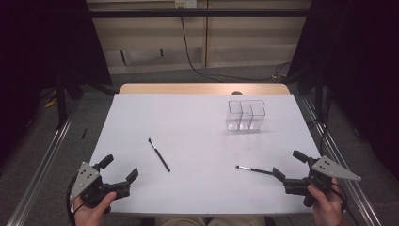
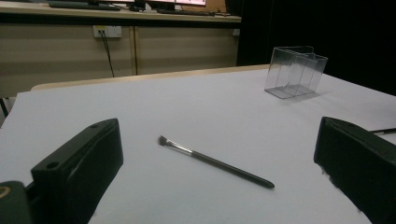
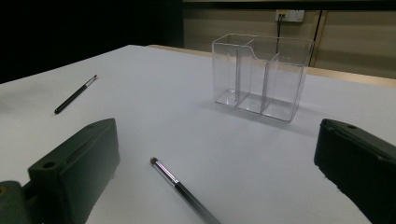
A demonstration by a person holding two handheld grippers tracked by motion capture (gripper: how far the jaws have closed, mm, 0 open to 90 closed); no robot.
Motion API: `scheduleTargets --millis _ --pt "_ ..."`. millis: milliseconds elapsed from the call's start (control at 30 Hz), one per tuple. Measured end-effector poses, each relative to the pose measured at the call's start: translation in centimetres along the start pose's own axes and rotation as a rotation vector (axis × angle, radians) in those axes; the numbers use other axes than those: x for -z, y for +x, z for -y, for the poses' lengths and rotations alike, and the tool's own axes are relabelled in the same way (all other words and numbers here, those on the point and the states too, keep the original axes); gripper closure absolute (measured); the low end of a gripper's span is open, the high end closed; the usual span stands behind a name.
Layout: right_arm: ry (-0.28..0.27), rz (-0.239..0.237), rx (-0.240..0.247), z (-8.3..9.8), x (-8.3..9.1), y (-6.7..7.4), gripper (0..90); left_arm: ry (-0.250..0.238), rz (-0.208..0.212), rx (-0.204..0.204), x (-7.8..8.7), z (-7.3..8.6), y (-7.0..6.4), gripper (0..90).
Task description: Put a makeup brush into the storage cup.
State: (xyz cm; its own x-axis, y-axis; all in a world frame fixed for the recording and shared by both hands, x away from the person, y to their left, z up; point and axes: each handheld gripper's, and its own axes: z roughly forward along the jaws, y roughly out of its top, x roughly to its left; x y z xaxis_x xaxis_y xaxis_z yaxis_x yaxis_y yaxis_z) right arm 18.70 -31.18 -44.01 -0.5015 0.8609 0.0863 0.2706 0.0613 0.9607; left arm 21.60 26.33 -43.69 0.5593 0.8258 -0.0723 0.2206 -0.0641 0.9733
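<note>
Two thin black makeup brushes lie on the white table point(image 1: 197, 117). One brush point(image 1: 159, 155) point(image 2: 215, 162) lies left of centre, just ahead of my left gripper point(image 1: 119, 168) point(image 2: 219, 140), which stands open and empty at the front left corner. The other brush point(image 1: 254, 169) point(image 3: 182, 189) lies front right, its handle end close to my right gripper point(image 1: 289, 165) point(image 3: 217, 140), also open with nothing between its jaws. A clear plastic organizer point(image 1: 245, 114) point(image 2: 295, 72) point(image 3: 261, 74) with three compartments stands empty at the back right. The left brush point(image 3: 74, 95) also shows far off in the right gripper view.
A wooden strip point(image 1: 202, 88) runs along the table's far edge. Metal rails point(image 1: 42, 160) flank both sides. A cable point(image 1: 193, 61) hangs down the back wall to the floor. A person's hands point(image 1: 91, 209) hold the grippers at the near edge.
</note>
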Motion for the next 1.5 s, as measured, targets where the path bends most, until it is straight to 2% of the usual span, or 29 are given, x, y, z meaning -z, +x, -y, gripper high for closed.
scheduleTargets --millis 333,500,633,700,767,900,1067,1133,1167,1233,1333,1500 --pt "0.003 -0.003 -0.002 0.0 -0.2 0.0 0.0 0.008 -0.001 0.018 0.1 0.1 0.0 2.2" --pt "0.005 -0.002 -0.002 0.0 -0.2 0.0 0.0 0.026 -0.003 -0.003 0.1 0.0 0.0 2.4" --pt "0.006 -0.008 0.003 -0.1 -0.3 0.1 0.0 0.036 -0.003 -0.002 0.3 0.0 -0.1 2.6" --pt "0.017 -0.006 0.015 -0.1 -0.3 0.2 0.0 0.042 -0.025 -0.013 0.3 0.0 -0.1 2.5" --pt "0.018 -0.009 0.012 -0.1 -0.3 0.2 0.0 0.042 -0.026 -0.013 0.3 -0.1 0.0 2.4" --pt "0.014 -0.008 0.01 -0.1 -0.3 0.3 0.0 0.055 -0.009 -0.019 0.0 -0.2 0.1 2.5" --pt "0.017 -0.008 0.016 -0.1 -0.4 0.3 0.0 0.046 -0.002 0.001 -0.5 -1.2 -0.3 3.2" --pt "0.019 -0.009 0.017 -0.1 -0.4 0.3 0.0 0.023 0.015 -0.003 -0.7 -2.3 -0.6 3.2" --pt "0.02 -0.012 0.018 -0.1 -0.4 0.3 0.0 0.026 0.012 -0.021 -0.7 -2.5 -0.6 3.2" --pt "0.019 -0.012 0.02 -0.1 -0.4 0.3 0.0 0.028 0.006 -0.024 -0.7 -2.5 -0.6 3.2" --pt "0.017 -0.01 0.018 -0.1 -0.4 0.3 0.0 0.064 0.017 -0.033 -1.2 -2.3 -0.5 3.2" --pt "0.017 -0.013 0.019 -0.1 -0.4 0.3 0.0 0.089 0.025 -0.043 -1.9 -2.4 -0.4 3.2"
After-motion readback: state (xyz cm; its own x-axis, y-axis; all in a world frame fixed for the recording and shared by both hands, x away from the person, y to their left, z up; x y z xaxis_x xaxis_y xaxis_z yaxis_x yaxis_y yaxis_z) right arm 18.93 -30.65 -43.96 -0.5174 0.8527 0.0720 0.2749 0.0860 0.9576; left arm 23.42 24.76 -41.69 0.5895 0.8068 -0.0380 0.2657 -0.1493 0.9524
